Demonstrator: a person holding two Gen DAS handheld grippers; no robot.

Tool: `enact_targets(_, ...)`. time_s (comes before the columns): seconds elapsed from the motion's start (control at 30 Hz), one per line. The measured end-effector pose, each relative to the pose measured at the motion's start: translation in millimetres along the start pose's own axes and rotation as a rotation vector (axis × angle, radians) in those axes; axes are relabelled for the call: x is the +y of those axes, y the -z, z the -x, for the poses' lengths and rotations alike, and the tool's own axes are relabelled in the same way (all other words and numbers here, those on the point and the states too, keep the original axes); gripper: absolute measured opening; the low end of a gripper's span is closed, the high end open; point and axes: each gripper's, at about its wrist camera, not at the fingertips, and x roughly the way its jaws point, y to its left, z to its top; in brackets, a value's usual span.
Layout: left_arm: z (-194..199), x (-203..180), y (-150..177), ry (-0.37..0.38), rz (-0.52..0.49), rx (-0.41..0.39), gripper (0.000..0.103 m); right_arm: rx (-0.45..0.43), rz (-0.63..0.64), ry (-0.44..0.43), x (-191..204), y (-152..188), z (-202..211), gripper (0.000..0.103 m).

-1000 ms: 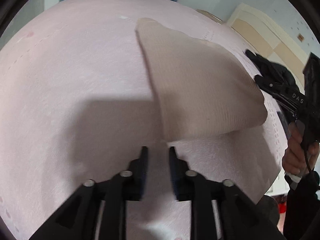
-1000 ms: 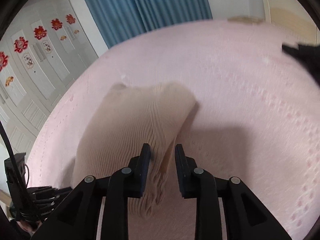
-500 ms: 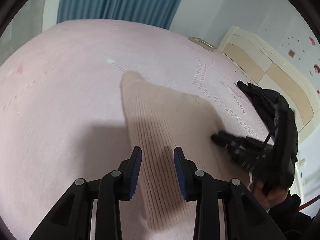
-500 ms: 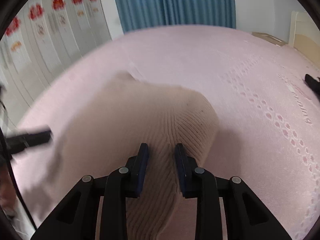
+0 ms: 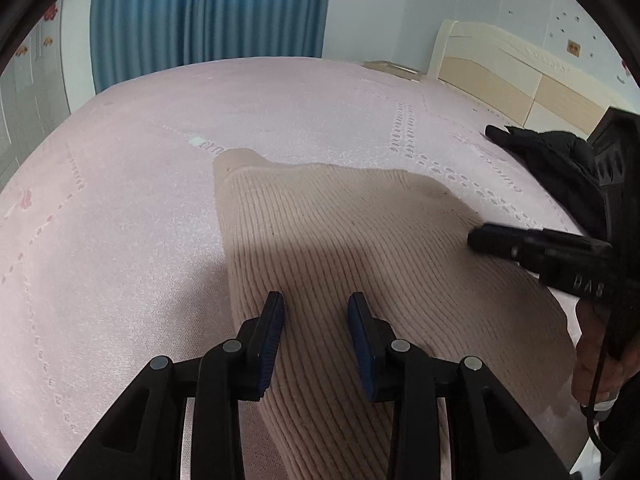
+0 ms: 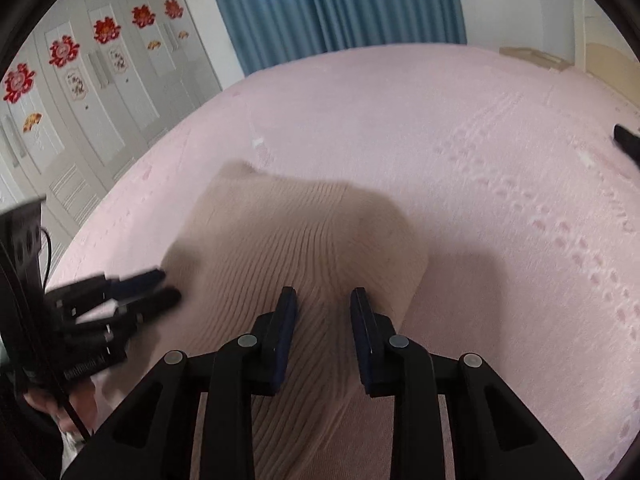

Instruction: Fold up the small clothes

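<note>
A beige ribbed knit garment [image 5: 340,220] lies flat on the pink bed cover [image 5: 120,200]. My left gripper [image 5: 316,312] hovers over its near left part with the jaws a little apart. Ribbed cloth shows in the gap and neither pad presses on it. In the right wrist view the garment [image 6: 280,232] fans out ahead of my right gripper [image 6: 323,304], which stands narrowly open over the near right part. From the left, the right gripper [image 5: 476,236] has its tips at the garment's right edge. The left gripper [image 6: 168,288] shows blurred at the garment's left side.
A black garment [image 5: 560,168] lies on the bed at the right, near the cream headboard [image 5: 520,68]. A blue curtain [image 5: 208,12] hangs beyond the far edge. White wardrobe doors [image 6: 80,80] stand to the left. A person's hand [image 5: 596,360] holds the right gripper.
My left gripper moved from the bare cover just short of the garment to above it, and its jaws widened slightly. The right gripper shifted a little over the garment; its jaws stayed the same.
</note>
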Motion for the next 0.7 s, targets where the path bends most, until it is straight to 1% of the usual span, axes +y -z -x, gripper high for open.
enact_targets(0.07, -4, 1, -4, 0.002, 0.006, -0.002, 0.033, -0.013, -0.007, 0.001, -1, -6, -2, 0.026)
enact_targets(0.17, -10, -1, -12, -0.003, -0.014, -0.006, 0.034, 0.013, 0.0, 0.027, -2, -6, -17, 0.026)
enact_targets(0.27, -15, -1, -16, -0.002, -0.033, -0.01, 0.034, 0.005, 0.012, 0.043, -4, -6, -20, 0.026)
enact_targets(0.33, -18, 2, -21, -0.001, -0.041, -0.015, 0.034, 0.01, 0.003, 0.038, -6, -6, -23, 0.027)
enact_targets(0.4, -21, 5, -25, -0.011, -0.041, -0.026, 0.034, 0.016, -0.011, 0.044, -10, -8, -26, 0.027)
enact_targets(0.57, -33, 9, -34, -0.053, -0.04, -0.036, 0.033, 0.019, -0.02, 0.042, -17, -11, -30, 0.032)
enact_targets(0.7, -41, 11, -36, -0.059, -0.031, -0.039, 0.033, 0.016, -0.015, 0.052, -16, -11, -31, 0.033)
